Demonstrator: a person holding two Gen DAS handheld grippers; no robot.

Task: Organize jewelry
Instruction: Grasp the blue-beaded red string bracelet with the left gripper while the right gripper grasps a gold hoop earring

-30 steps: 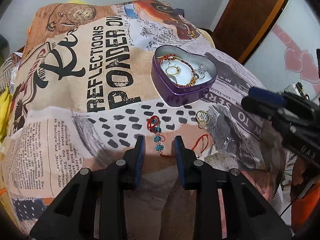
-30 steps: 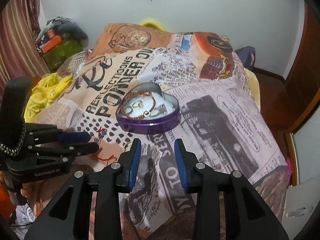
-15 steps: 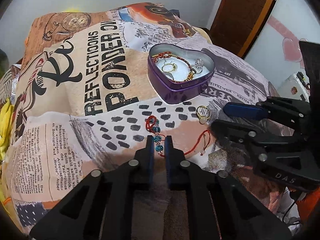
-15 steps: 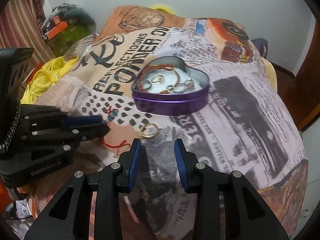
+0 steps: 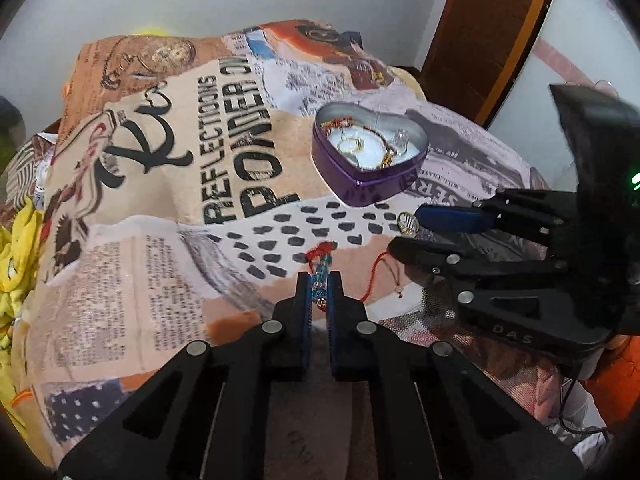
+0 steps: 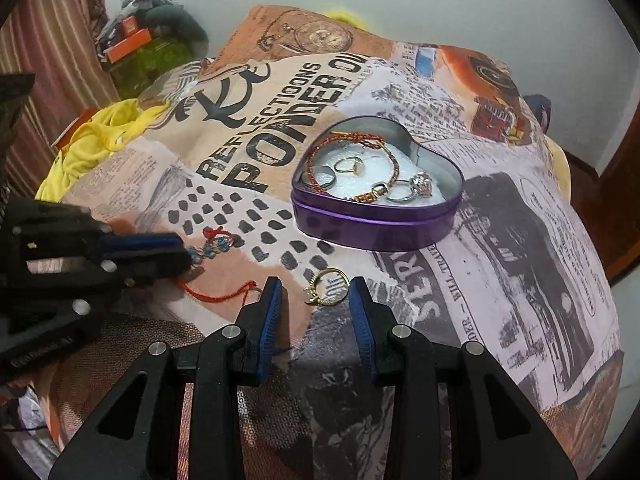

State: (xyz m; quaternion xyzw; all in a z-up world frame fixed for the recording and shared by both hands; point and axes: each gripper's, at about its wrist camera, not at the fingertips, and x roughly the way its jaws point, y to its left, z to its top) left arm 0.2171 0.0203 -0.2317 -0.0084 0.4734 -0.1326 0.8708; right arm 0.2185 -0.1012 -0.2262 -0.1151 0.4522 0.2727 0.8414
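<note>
Bracelet (image 5: 320,276), red cord with blue beads, pinched in left gripper (image 5: 319,288) fingers on printed bedspread (image 5: 160,280). Right gripper (image 6: 316,300) fingers apart, straddling gold ring (image 6: 326,286). Purple heart tin (image 6: 376,224) nearby holds more jewelry.

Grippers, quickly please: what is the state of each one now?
Left gripper: closed on the beaded bracelet.
Right gripper: open, holding nothing; a gold ring lies between its fingers.

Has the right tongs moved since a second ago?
Yes. The right tongs have come forward and down past the tin toward the gold ring on the bedspread.
</note>
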